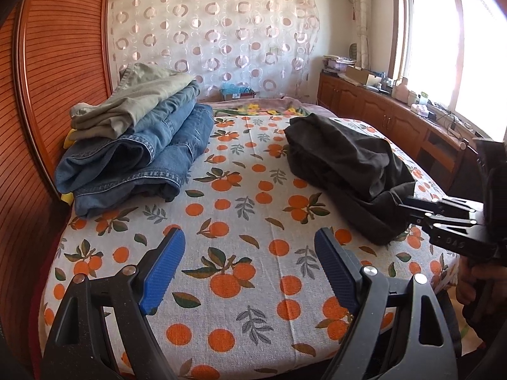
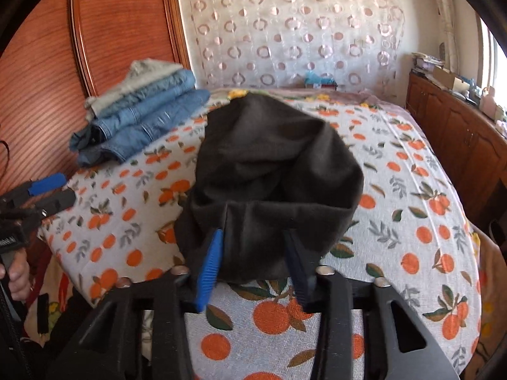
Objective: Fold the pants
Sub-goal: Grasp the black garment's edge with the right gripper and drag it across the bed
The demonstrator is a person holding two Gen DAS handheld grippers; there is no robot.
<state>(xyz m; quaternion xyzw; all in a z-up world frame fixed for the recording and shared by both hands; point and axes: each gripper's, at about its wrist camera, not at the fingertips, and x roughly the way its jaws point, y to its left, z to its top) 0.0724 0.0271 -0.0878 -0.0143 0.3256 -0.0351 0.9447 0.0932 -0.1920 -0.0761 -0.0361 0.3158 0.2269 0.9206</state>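
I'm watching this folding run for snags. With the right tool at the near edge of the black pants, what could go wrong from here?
1. The right tool seems to pinch only the near edge of the bunched black pants, so layers may slip free or lift unevenly.
2. The left tool is open over bare bedsheet, so the pile has no second hold and may drag when pulled.

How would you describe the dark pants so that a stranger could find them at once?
Start at the bed with the orange-print sheet. A folded stack of jeans sits near the wooden headboard; the dark pants lie apart from it, nearer the window side. They alone are black and crumpled, not folded.
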